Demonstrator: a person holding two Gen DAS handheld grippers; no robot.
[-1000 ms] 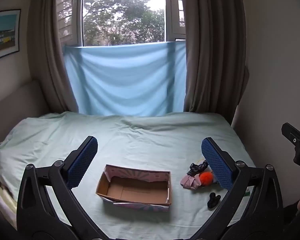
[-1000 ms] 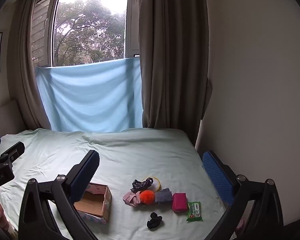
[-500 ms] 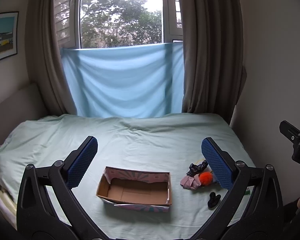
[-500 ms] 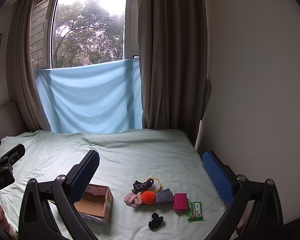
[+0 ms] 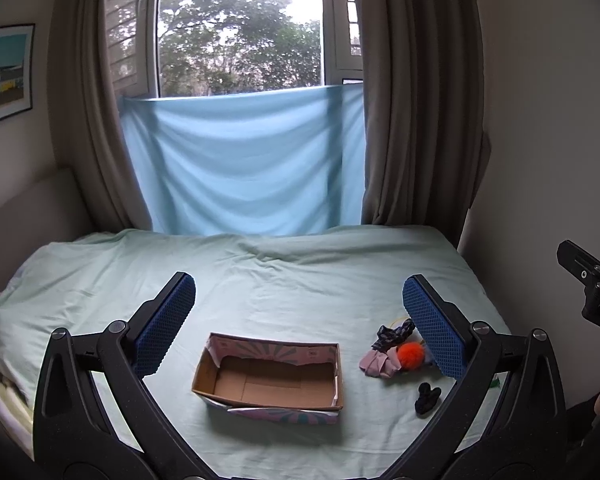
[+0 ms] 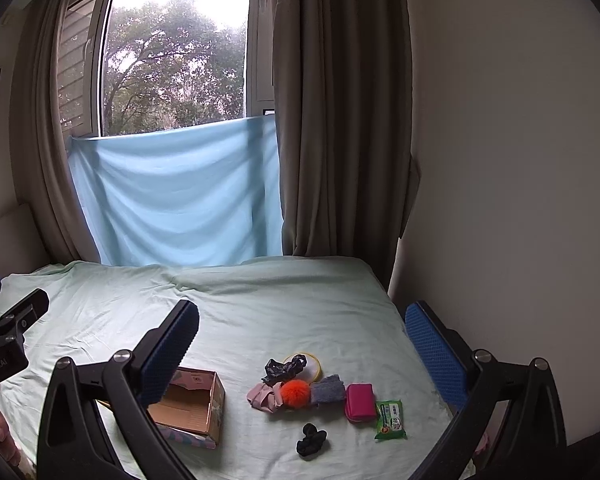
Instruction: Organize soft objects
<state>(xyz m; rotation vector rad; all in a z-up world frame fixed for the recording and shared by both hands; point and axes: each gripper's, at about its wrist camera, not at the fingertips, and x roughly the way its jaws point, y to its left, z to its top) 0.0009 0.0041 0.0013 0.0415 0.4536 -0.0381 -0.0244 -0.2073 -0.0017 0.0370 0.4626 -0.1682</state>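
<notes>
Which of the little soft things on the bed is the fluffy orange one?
The orange pom-pom: round and furry, between the pink cloth and the grey-blue cloth.

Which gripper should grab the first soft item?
Probably the right gripper: the orange fluffy pom-pom and the pile lie between its open fingers, while the left gripper frames the empty cardboard box.

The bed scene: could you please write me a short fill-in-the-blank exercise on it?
1. The cardboard box holds ____.
2. The fluffy ball is coloured ____.
3. The black scrunchie lies ____ the box.
4. Both the left gripper and the right gripper are ____.

Missing words: nothing; orange; outside; open
</notes>
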